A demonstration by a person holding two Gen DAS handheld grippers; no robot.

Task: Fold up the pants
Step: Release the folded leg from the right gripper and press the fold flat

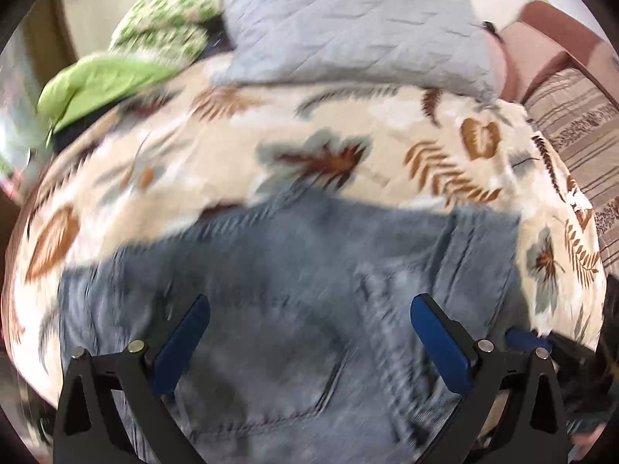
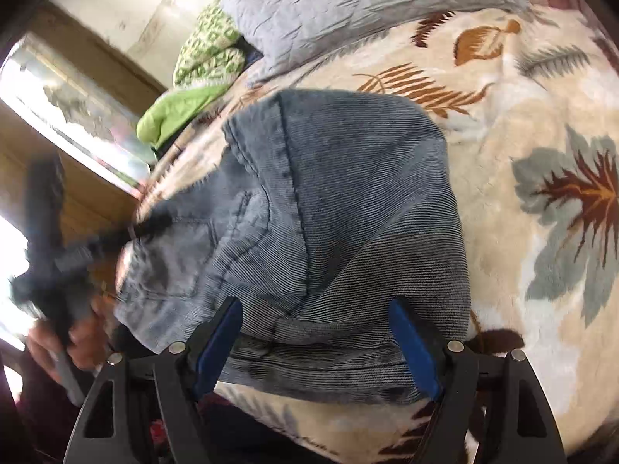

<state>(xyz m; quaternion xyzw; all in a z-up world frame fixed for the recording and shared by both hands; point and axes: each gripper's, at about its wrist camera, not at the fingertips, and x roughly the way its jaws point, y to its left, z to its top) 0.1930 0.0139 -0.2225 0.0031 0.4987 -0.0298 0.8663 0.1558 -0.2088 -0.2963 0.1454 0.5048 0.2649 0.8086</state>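
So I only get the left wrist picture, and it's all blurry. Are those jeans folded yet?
Observer: From the right wrist view, yes: the jeans lie doubled into a compact bundle on the leaf-print blanket.
Operator: Is the right claw holding them?
Observer: No. The right claw stands open over the near edge of the bundle, its blue pads not pressing the cloth.
Operator: Can you see who's working my claw?
Observer: Only a hand, blurred, at the far left of the right view, gripping the dark handle of the left claw.
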